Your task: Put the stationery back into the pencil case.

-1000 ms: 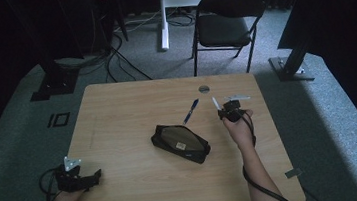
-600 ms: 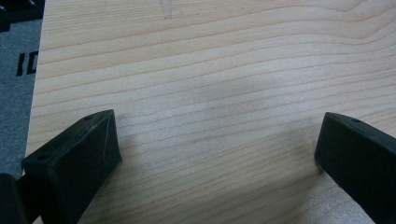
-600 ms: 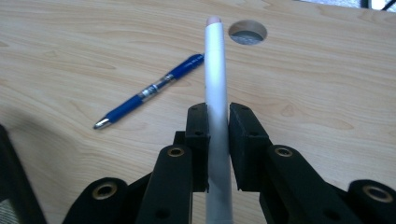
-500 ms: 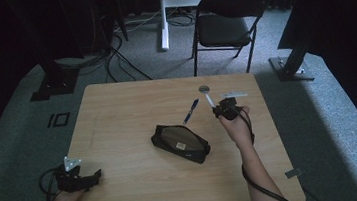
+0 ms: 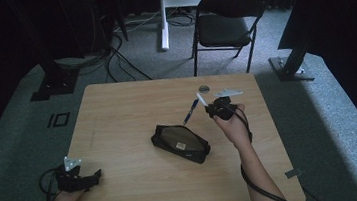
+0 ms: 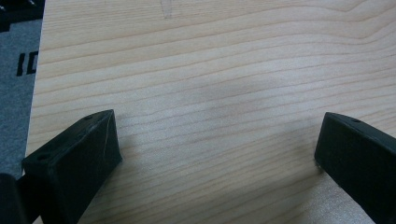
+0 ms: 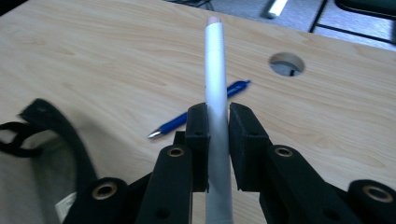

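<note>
Right gripper (image 7: 217,126) is clamped on a slim white pen (image 7: 215,88), jaws squeezing it around mid-barrel, the pinkish tip pointing away over the worktop (image 7: 93,60). From the high view, that right gripper (image 5: 212,108) hangs above the worktop's far right part, white pen (image 5: 201,99) angled up and left. It looks light and stiff, a smooth round barrel that could roll or slide in the pads, so a mid-barrel hold like this one seems the safe place. Just below it lies a blue pen (image 7: 201,116), flat on the wood, near a round cable hole (image 7: 286,64). A black pouch (image 5: 180,143) sits mid-worktop, likely where the pens go. Over at the near left edge, the left gripper (image 5: 95,175) rests with jaws wide apart, nothing between them.
</note>
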The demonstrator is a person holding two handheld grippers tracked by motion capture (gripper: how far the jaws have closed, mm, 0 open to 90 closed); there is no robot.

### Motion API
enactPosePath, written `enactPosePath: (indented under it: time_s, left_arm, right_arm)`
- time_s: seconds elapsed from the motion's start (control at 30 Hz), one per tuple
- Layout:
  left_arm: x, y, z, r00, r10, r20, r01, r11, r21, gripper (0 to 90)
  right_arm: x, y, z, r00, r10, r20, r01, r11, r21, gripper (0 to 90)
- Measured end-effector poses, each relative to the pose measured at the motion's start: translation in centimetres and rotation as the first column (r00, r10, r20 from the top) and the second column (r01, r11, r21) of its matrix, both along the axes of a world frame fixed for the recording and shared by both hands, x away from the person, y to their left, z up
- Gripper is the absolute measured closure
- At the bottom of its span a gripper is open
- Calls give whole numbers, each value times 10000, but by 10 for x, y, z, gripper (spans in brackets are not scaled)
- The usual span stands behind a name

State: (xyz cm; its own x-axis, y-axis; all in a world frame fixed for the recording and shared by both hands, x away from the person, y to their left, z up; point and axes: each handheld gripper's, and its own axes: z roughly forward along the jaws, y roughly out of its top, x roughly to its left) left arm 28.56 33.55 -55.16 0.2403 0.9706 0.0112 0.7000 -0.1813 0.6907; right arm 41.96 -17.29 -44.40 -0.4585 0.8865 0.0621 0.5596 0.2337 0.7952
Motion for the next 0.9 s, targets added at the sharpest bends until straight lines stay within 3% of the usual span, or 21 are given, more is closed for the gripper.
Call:
enactPosePath:
  time_s: [0.27,0.57,0.9]
  left_arm:
    - [0,0,0,10000,-5,-7,5,10000,9,1]
    - [0,0,0,10000,-3,-5,3,10000,12,1]
    - [0,0,0,10000,0,8,0,10000,4,1]
  right_arm:
    - [-11,16,12,9959,867,273,-870,9962,87,784]
    - [-24,33,25,9823,1786,564,-1794,9837,95,784]
    - [-34,43,28,9530,2904,863,-2922,9563,96,783]
